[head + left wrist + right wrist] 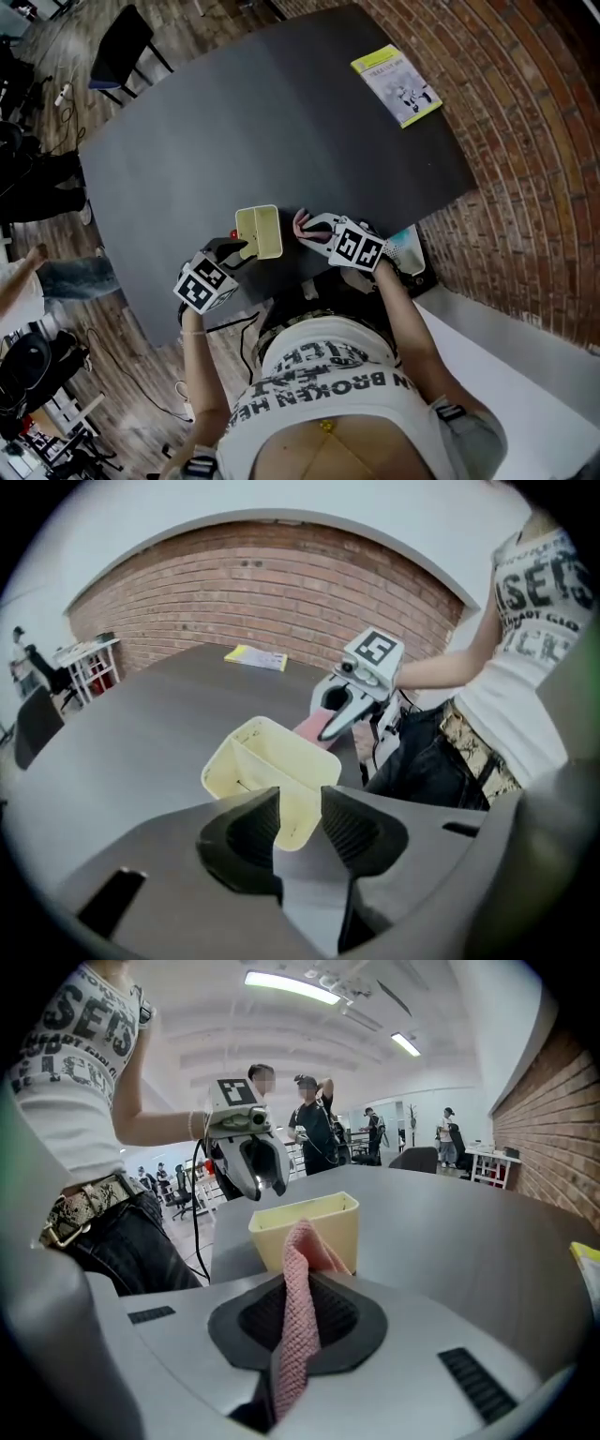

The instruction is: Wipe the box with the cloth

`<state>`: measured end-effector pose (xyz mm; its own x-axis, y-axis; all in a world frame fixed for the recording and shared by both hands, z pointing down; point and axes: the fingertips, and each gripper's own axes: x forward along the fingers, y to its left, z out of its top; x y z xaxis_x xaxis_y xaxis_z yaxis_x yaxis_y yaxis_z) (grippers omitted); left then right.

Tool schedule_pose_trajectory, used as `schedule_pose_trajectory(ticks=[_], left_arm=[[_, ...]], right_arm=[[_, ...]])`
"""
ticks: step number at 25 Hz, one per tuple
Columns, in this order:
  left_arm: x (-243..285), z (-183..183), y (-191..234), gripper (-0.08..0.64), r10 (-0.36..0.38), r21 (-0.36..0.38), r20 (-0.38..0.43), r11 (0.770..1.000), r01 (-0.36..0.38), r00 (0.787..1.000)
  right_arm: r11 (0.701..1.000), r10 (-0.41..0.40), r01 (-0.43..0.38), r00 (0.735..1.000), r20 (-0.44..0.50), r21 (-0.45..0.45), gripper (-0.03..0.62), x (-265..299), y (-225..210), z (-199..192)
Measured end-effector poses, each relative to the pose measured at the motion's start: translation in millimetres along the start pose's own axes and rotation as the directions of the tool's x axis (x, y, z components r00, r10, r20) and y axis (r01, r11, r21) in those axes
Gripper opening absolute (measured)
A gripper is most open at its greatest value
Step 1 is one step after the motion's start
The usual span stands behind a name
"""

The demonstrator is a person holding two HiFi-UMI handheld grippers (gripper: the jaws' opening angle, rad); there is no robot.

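A pale yellow open-topped box stands near the front edge of the dark table. My left gripper is at the box's near left corner. In the left gripper view its jaws stand apart, with the corner of the box in the gap and the pads not pressing on it. My right gripper is just right of the box, shut on a pink knitted cloth. In the right gripper view the cloth sticks up between the pads, in front of the box.
A yellow booklet lies at the table's far right corner. A brick wall runs along the right side. A dark chair stands at the far left. Several people stand far behind the table.
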<state>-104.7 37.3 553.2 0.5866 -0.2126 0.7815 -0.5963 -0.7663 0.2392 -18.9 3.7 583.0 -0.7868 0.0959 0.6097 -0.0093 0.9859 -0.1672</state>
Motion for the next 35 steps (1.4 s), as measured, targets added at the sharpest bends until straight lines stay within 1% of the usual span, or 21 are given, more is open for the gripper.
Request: schedule_pose_trajectory(ticks=[2,3,5,7,9,13,18,22,24,26,28,31,33,35], left_arm=[[-1.6,12.2,11.7,0.120,0.049,-0.085,0.064,0.995,-0.044,0.997],[-0.3,17.7,19.5,0.120,0.082,-0.130,0.088,0.989,-0.070,0.993],[5.0,27.5,34.8,0.120,0.141,-0.228,0.120,0.967,-0.111,0.983],[14.2,32.3,45.1,0.118,0.170,-0.308,0.111,0.943,-0.129,0.979],[25.2,33.3,49.6,0.120,0.175,-0.334,0.064,0.932,-0.144,0.982],[40.1,34.9,54.9,0.120,0.198,-0.340,-0.015,0.921,-0.191,0.980],[42.3,33.6,58.1,0.118,0.229,-0.303,-0.097,0.920,-0.248,0.969],[41.8,29.7,59.4,0.098,0.268,-0.272,-0.182,0.911,-0.311,0.946],[46.3,27.6,62.1,0.095,0.284,-0.253,-0.200,0.909,-0.330,0.938],[48.4,26.6,61.3,0.086,0.290,-0.226,-0.215,0.914,-0.337,0.932],[47.3,27.5,57.7,0.077,0.296,-0.169,-0.235,0.926,-0.339,0.926],[44.5,27.2,56.7,0.041,0.318,-0.047,-0.248,0.939,-0.339,0.915],[45.6,25.0,52.6,0.017,0.309,0.038,-0.248,0.950,-0.310,0.918],[47.7,23.5,47.5,0.017,0.295,0.118,-0.247,0.954,-0.274,0.923]], right_arm=[[1.000,-0.006,0.005,1.000,-0.019,-0.022,0.018,-1.7,-1.2,-0.1],[1.000,-0.009,0.008,1.000,-0.025,-0.030,0.017,-1.7,-2.4,-0.7],[0.999,-0.010,0.009,1.000,-0.024,-0.034,0.018,-1.4,-4.0,-0.6],[0.999,-0.011,0.010,1.000,-0.019,-0.034,0.017,-3.0,-5.4,2.1],[0.999,-0.014,0.014,1.000,-0.013,-0.040,0.018,-3.5,-7.8,2.5],[0.999,-0.016,0.015,1.000,-0.017,-0.046,0.018,-5.9,-9.3,0.1],[0.999,-0.032,0.032,0.999,-0.014,-0.040,0.017,-11.8,-12.4,-0.2],[0.999,-0.044,0.044,0.999,0.000,-0.031,0.017,-15.9,-13.3,1.6],[0.998,-0.048,0.048,0.999,0.005,-0.028,0.017,-16.3,-14.0,1.7],[0.998,-0.051,0.051,0.999,0.007,-0.028,0.017,-15.7,-13.9,2.4],[0.998,-0.052,0.052,0.999,0.008,-0.030,0.017,-15.5,-13.0,3.6],[0.998,-0.052,0.052,0.999,0.005,-0.028,0.017,-15.4,-11.4,3.8],[0.998,-0.055,0.055,0.998,0.007,-0.024,0.017,-15.6,-11.7,3.2],[0.998,-0.059,0.059,0.998,0.013,-0.018,0.018,-15.6,-12.5,1.7]])
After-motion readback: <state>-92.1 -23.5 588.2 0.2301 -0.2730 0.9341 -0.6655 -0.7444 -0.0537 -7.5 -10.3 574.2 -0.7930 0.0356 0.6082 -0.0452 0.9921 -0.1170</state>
